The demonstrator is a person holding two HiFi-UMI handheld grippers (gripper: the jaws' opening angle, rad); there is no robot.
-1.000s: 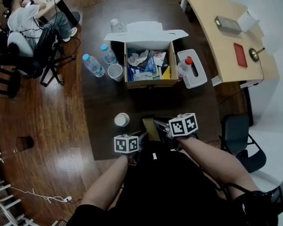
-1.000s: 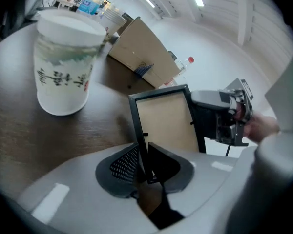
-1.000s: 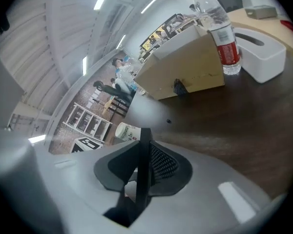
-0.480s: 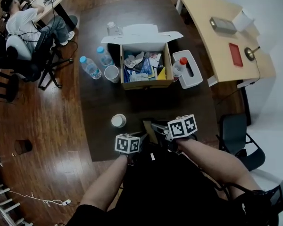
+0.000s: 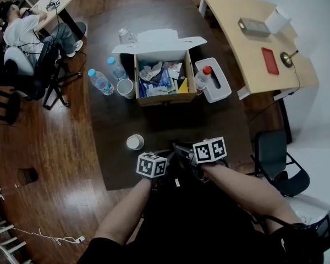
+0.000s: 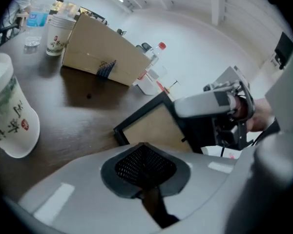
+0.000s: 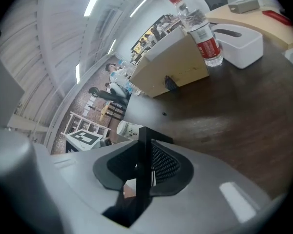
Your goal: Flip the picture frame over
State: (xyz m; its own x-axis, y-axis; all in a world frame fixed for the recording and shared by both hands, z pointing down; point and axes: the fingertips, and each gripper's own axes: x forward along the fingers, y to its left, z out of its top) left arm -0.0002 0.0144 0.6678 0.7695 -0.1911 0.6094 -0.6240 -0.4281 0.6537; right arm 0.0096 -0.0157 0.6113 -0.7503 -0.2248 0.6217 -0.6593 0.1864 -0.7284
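The picture frame [image 6: 154,126] has a black rim and a tan board. It stands tilted near the front edge of the dark table [image 5: 110,125], one corner down on the wood. My right gripper [image 7: 144,167] has the frame's black edge [image 7: 144,147] upright between its pads, and its jaws are opening. In the left gripper view that gripper [image 6: 219,113] clasps the frame's right side. My left gripper [image 6: 145,165] is shut with nothing in it, just in front of the frame's near corner. In the head view both marker cubes, left [image 5: 152,165] and right [image 5: 210,150], sit close together.
An open cardboard box [image 5: 160,77] full of items stands mid-table. A white paper cup [image 5: 135,142] is left of the grippers. Water bottles [image 5: 100,81] and another cup [image 5: 124,87] lie beyond. A red-capped bottle [image 7: 198,28] leans by a white container [image 5: 214,87]. A person sits far left [image 5: 25,29].
My left gripper has shifted a little to the right, away from the paper cup and closer to the right gripper. The right gripper stays where it was.
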